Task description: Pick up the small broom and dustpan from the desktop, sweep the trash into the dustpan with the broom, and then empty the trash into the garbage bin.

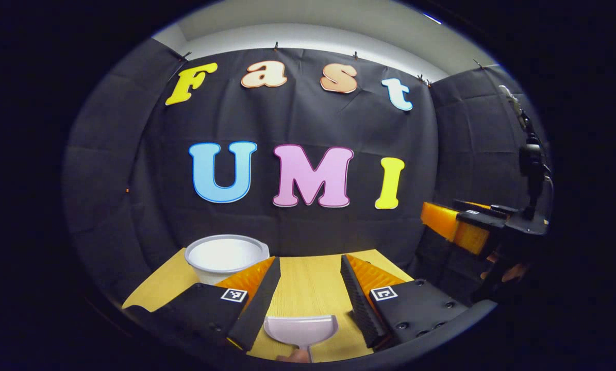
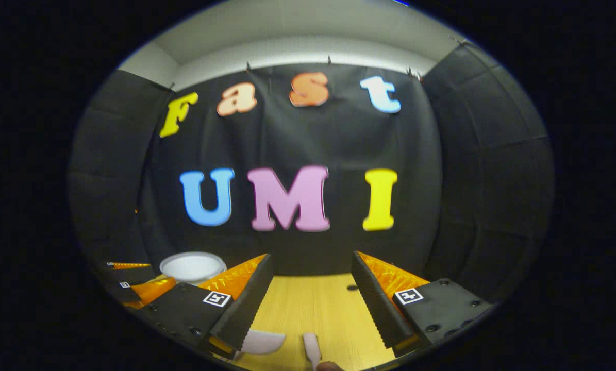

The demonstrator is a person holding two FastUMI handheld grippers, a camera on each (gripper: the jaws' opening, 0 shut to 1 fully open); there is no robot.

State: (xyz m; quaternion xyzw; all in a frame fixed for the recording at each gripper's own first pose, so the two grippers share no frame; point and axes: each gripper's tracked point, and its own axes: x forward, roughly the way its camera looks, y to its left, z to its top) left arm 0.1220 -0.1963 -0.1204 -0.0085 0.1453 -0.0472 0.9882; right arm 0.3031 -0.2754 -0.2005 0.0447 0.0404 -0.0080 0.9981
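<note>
Item one, far left of my desktop [image 1: 308, 288]: the garbage bin [image 1: 226, 256], a white round tub standing upright near the back wall. I judge it sits there so the sweepings can be tipped in last without crossing the work area.

Item two, my left gripper [image 1: 308, 293]: fingers spread wide, holding nothing, raised above the wood. Between them and below lies the dustpan [image 1: 300, 330], pale lilac, flat on the desktop with its handle toward me. I hold this gripper over it, I judge, to come down on that handle.

Item three, my right gripper [image 2: 308, 301]: likewise parted and empty, hovering over bare wood. At the bottom of the right gripper view, the dustpan shows by its left finger, and just beside it a pale stub that I take for the broom handle [image 2: 311, 348]; the bristles I cannot make out.

Item four: a small dark spot [image 2: 352, 287] farther back on the wood, possibly the trash; too small to tell.

Status: neither tool picked up yet.
</note>
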